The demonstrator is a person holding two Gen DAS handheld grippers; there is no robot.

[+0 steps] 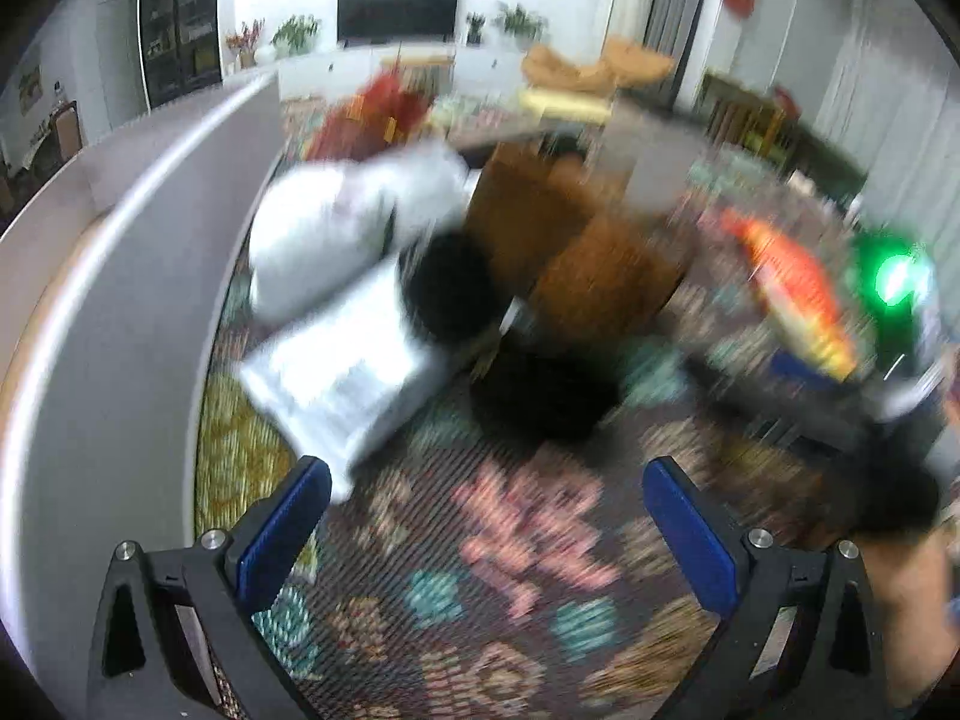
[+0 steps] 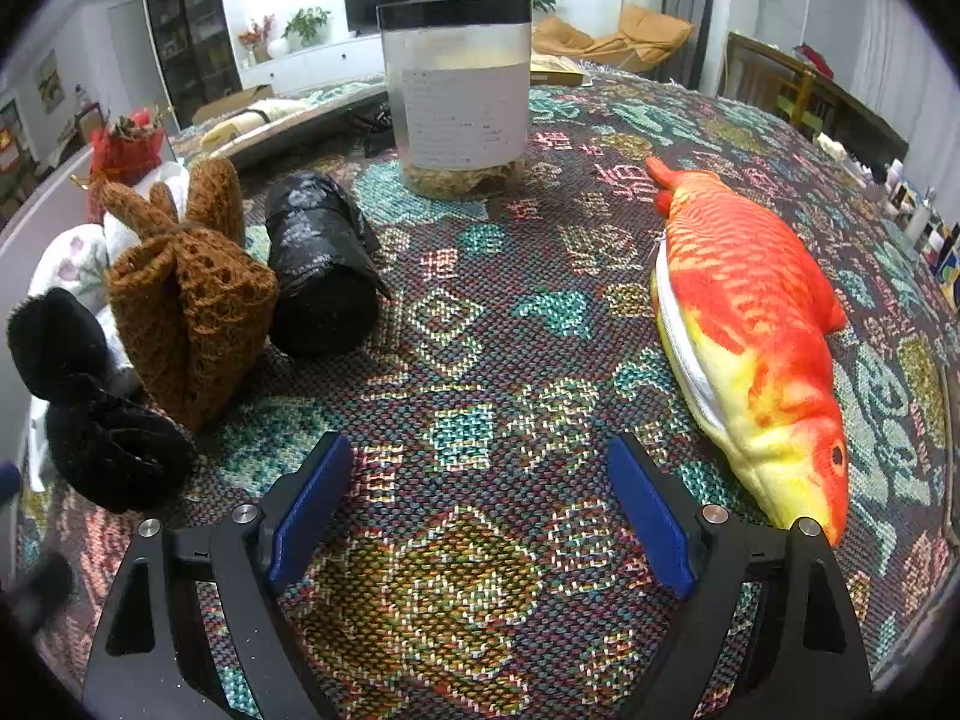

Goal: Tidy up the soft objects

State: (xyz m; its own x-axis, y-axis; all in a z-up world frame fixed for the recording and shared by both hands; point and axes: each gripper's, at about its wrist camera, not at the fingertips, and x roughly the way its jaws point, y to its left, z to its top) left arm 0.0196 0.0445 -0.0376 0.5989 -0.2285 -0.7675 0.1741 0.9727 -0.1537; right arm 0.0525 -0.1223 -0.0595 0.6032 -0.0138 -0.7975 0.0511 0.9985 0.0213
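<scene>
right tongs: spread wide, nothing between the pads, hanging over bare patterned cloth on the bench.
left tongs: also spread, nothing pinched; view heavily motion-blurred, so detail there is rough.
plush fish: orange and yellow, lies flat on the cloth just right of the right tongs, head end nearest the right pad, tail pointing away. Apart from the other soft items.
soft pile: ahead-left of the right tongs. Brown knitted piece stands upright, black plastic-wrapped roll touching its right side, black fuzzy item nearest on the left, white floral cloth behind them.
same pile, left view: straight ahead of the left tongs; a white packet lies nearest its left pad. Blur hides what touches what.
clear jar: black lid, stands far ahead of the right tongs. Rigid, likely not part of the job.
step in hand (my read): fish is the stray; right tongs look best placed to fetch it over to the pile.
how to do it well: swing right, straddle the fish across its narrow width at mid-body, not lengthwise. Close until the plush gives, lift clear of the cloth, don't drag.
risk: a head or tail grip lets it droop and swing into the jar or the pile.
</scene>
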